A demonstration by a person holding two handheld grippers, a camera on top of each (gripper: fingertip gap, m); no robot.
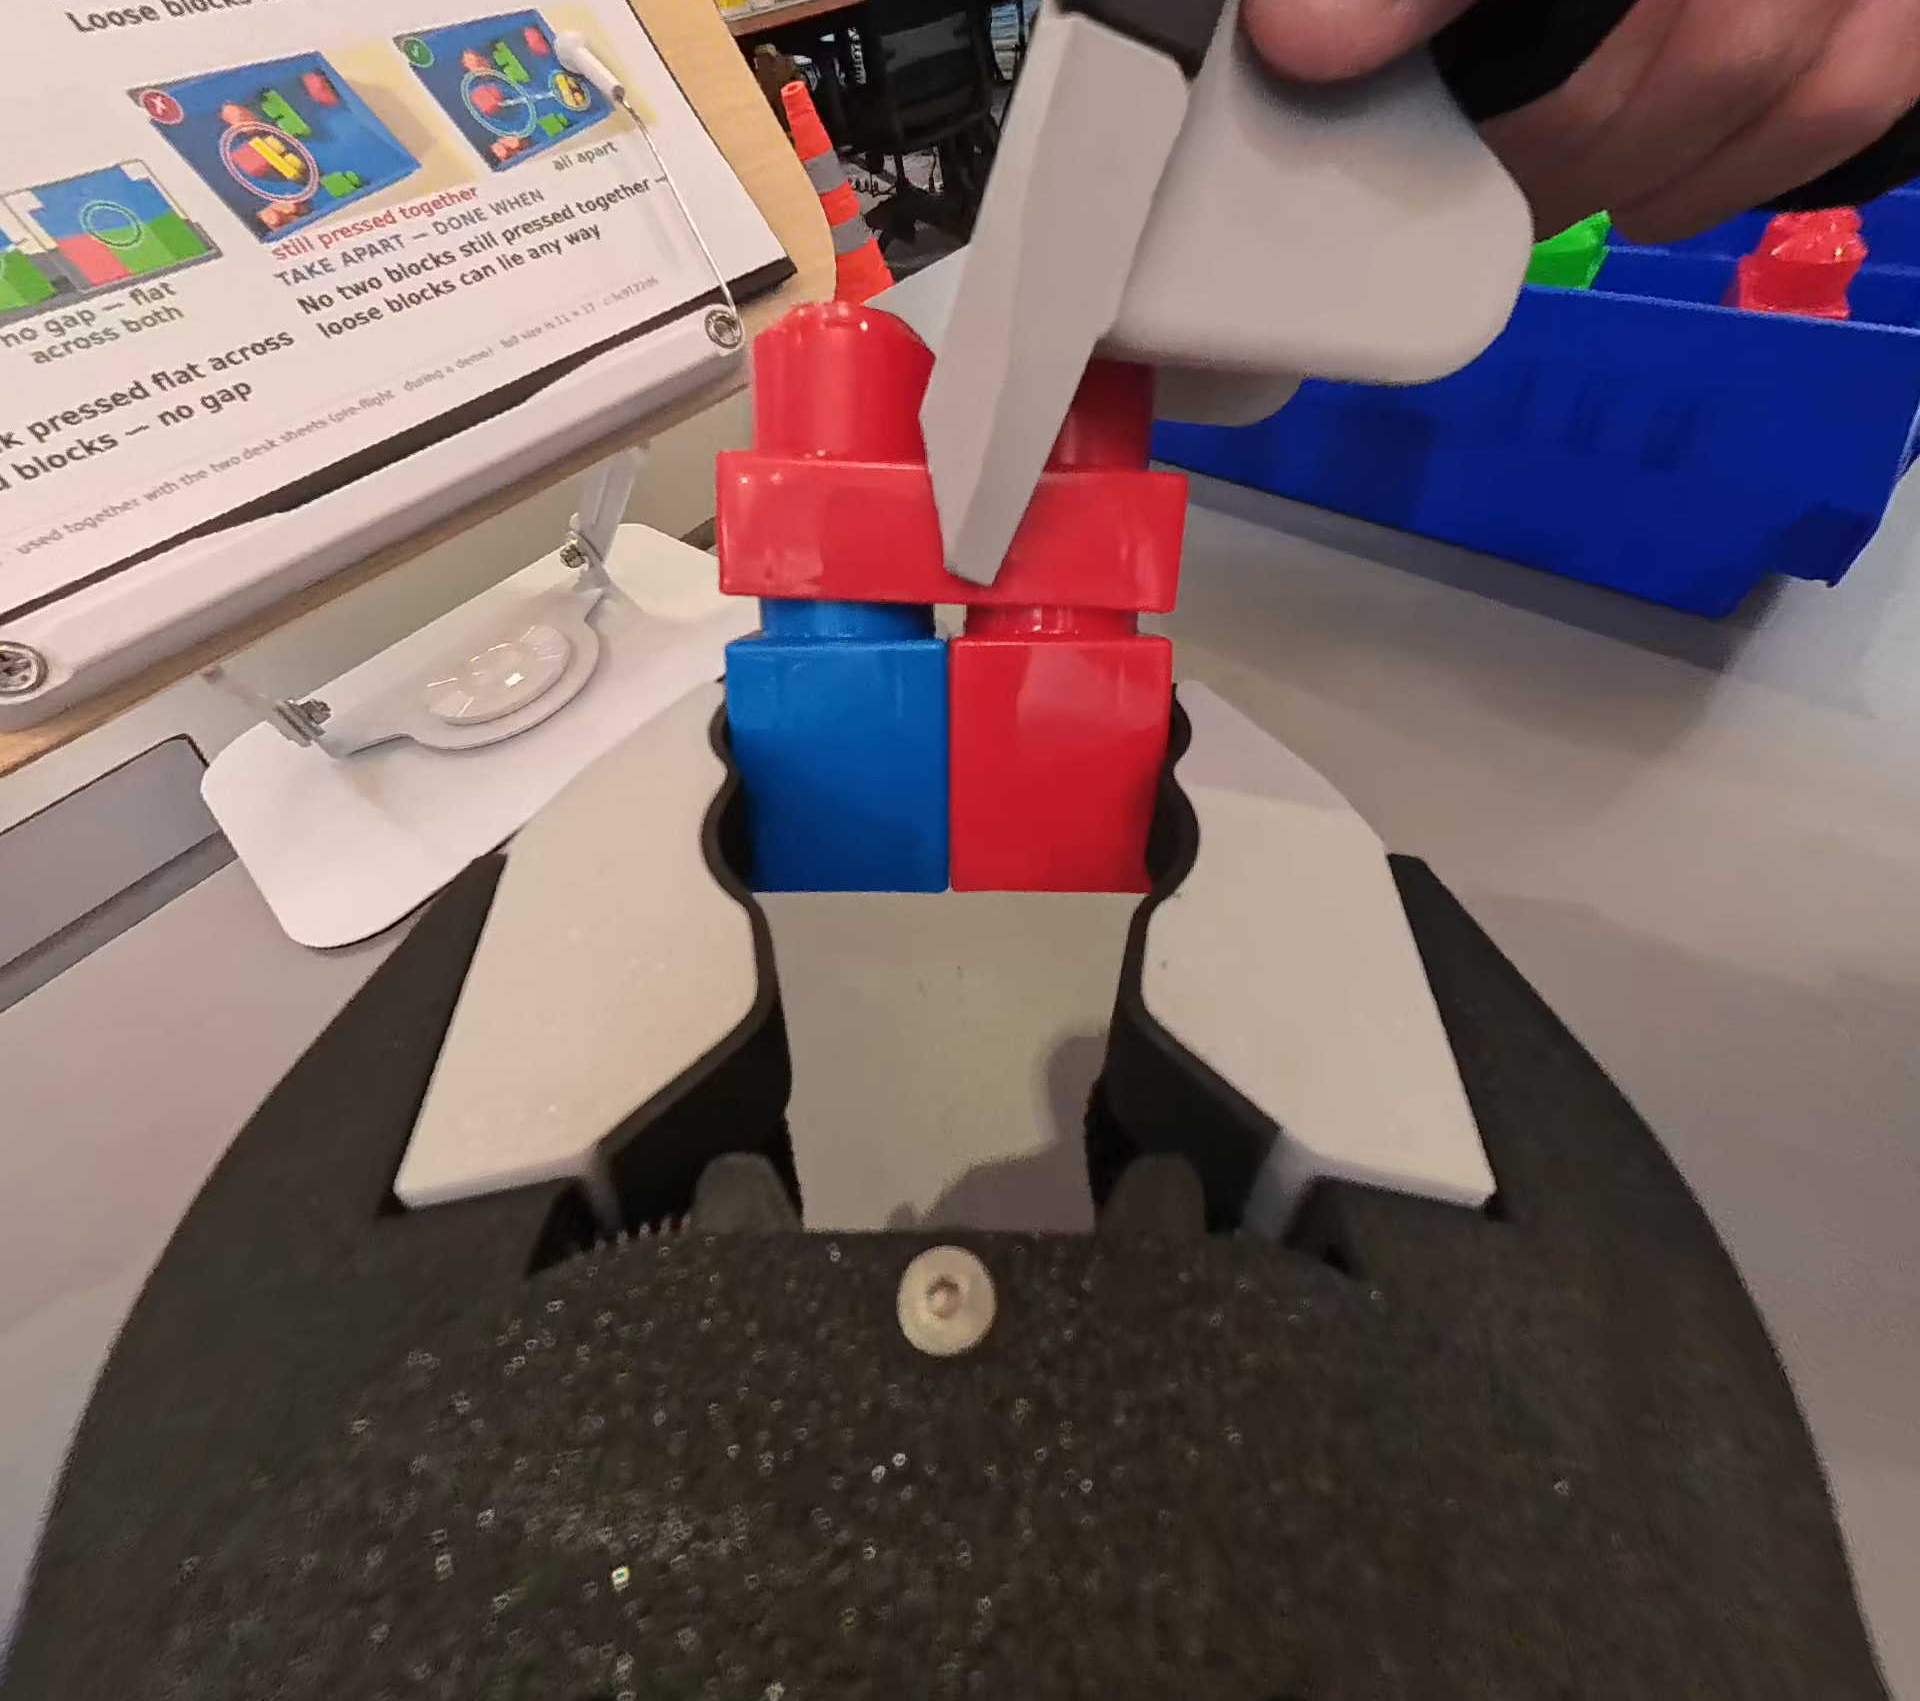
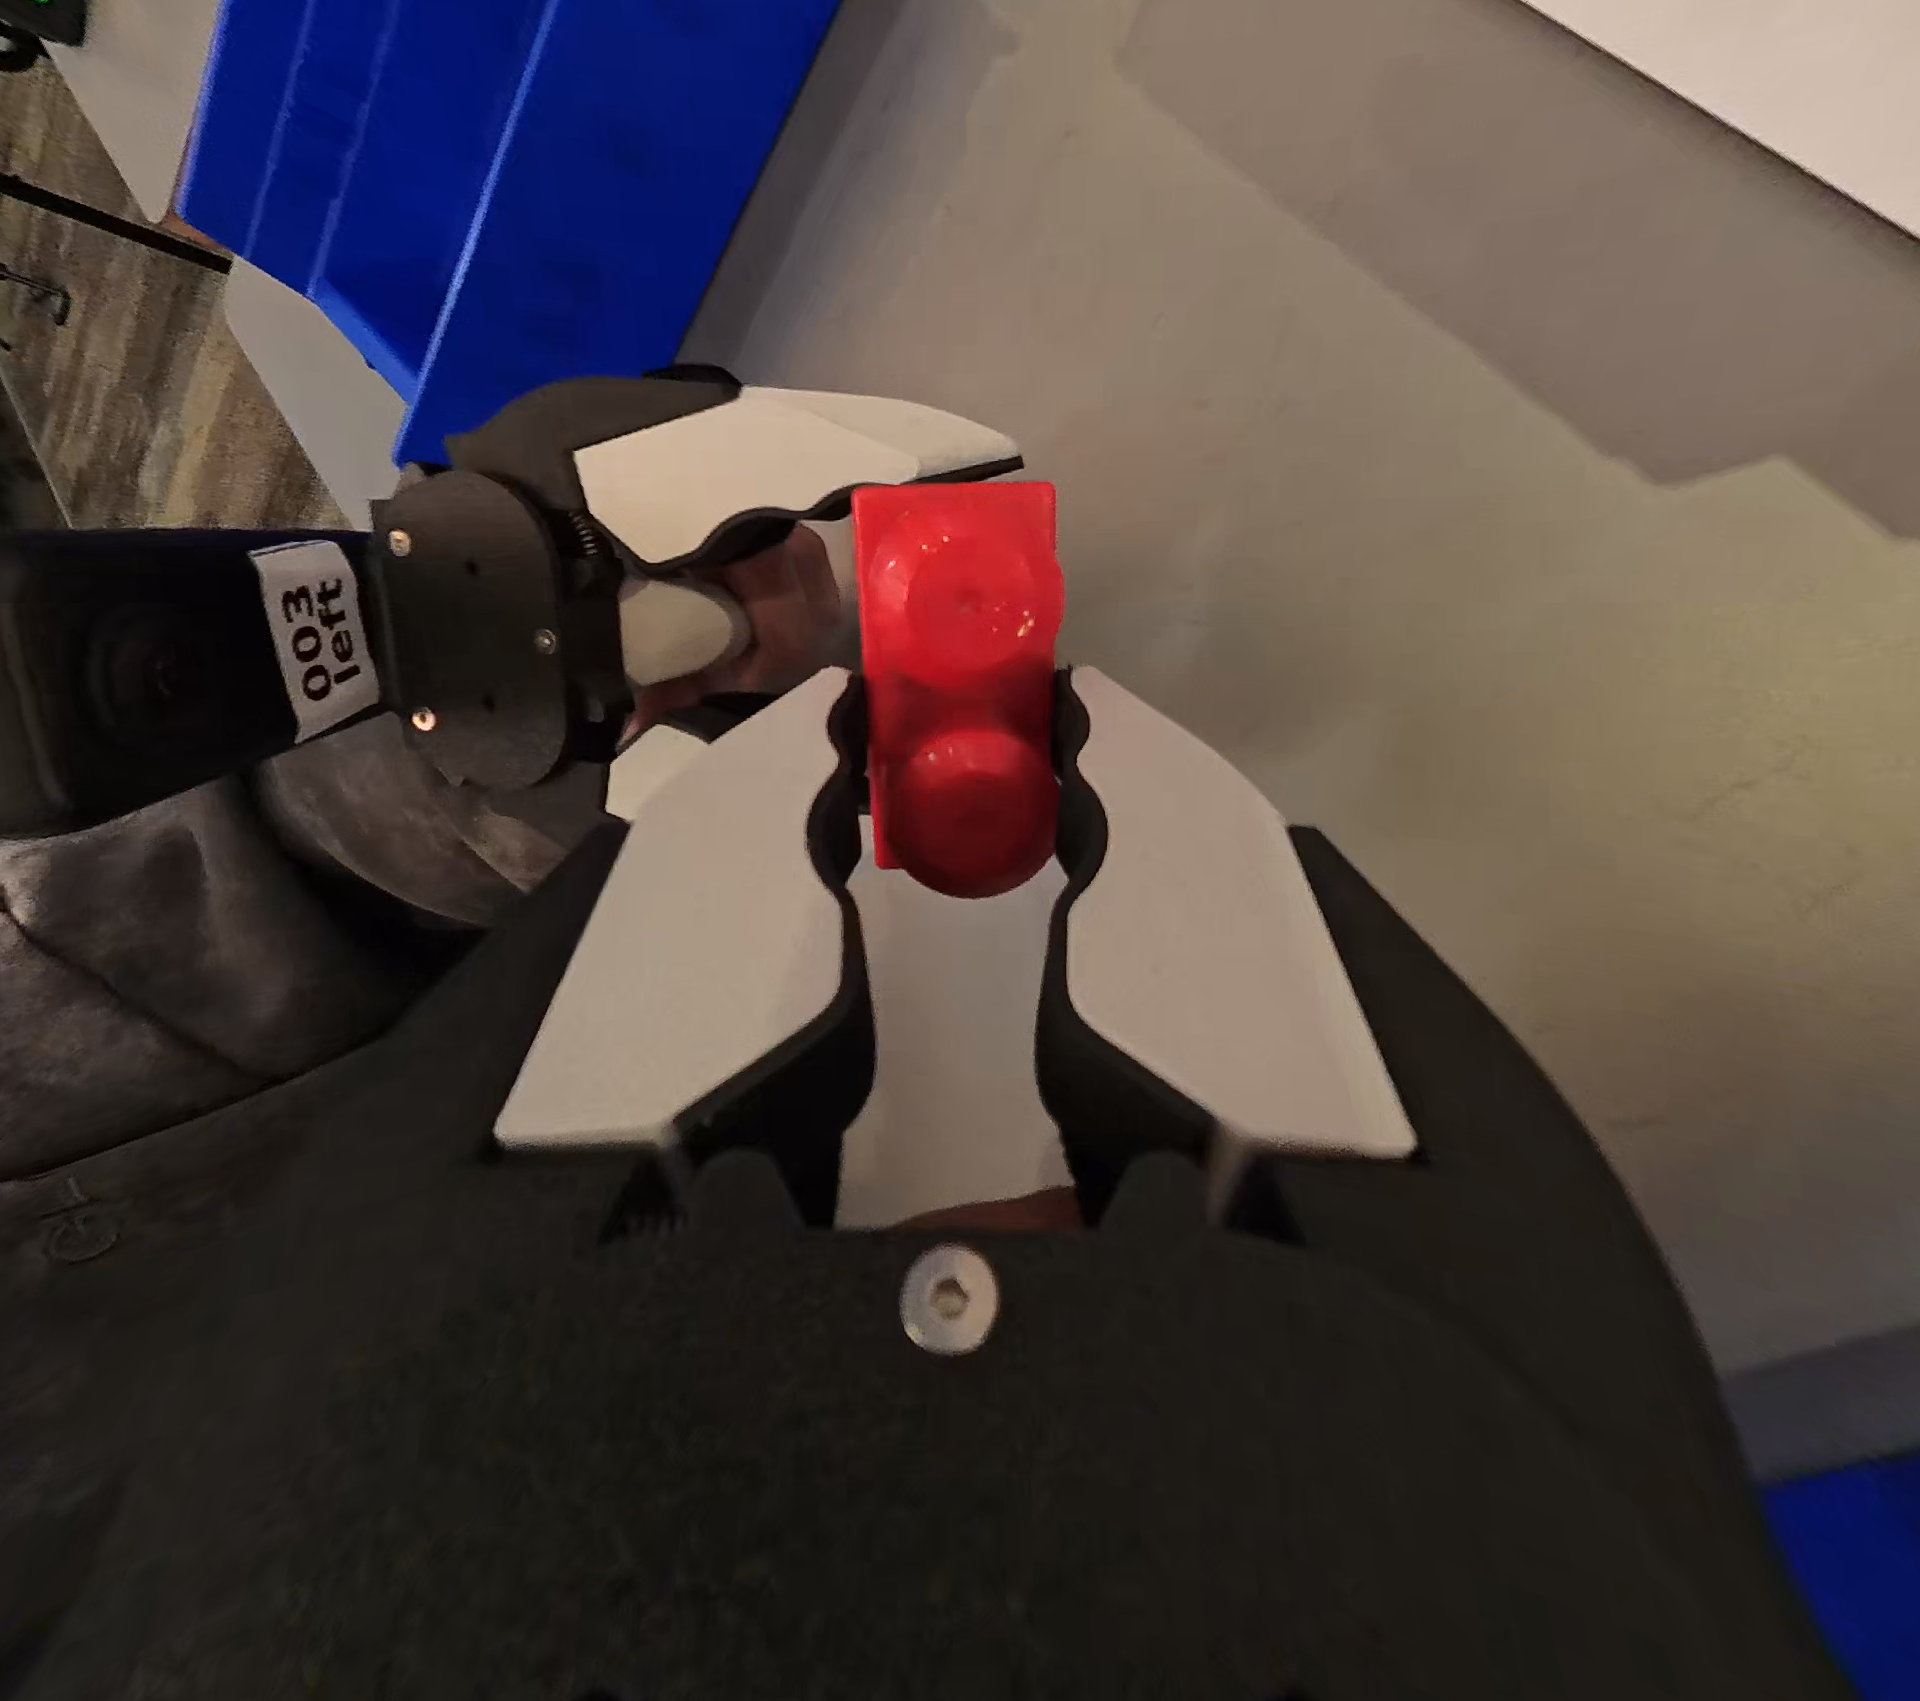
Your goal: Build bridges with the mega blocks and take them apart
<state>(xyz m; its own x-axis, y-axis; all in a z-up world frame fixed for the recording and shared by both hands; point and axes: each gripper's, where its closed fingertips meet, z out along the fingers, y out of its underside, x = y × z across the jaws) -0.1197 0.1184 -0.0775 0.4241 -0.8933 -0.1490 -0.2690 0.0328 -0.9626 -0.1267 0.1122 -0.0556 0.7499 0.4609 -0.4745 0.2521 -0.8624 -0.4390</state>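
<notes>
At the centre of the left wrist view, the left gripper (image 1: 951, 778) is clamping a blue block (image 1: 836, 758) and a red block (image 1: 1055, 758) side by side, while the right gripper (image 2: 956, 778) is closing from above on the long red block (image 1: 831, 529) bridging them, its fingers narrow around that block's sides. These look like light, stiff, glossy plastic pieces that may slip, so gripping the flat side walls rather than the rounded studs seems wisest. An instruction sheet (image 1: 343, 217) with printed text and pictures is standing at upper left, a blue bin (image 1: 1558, 456) is sitting at right, and a white label is showing on the left gripper's handle.
</notes>
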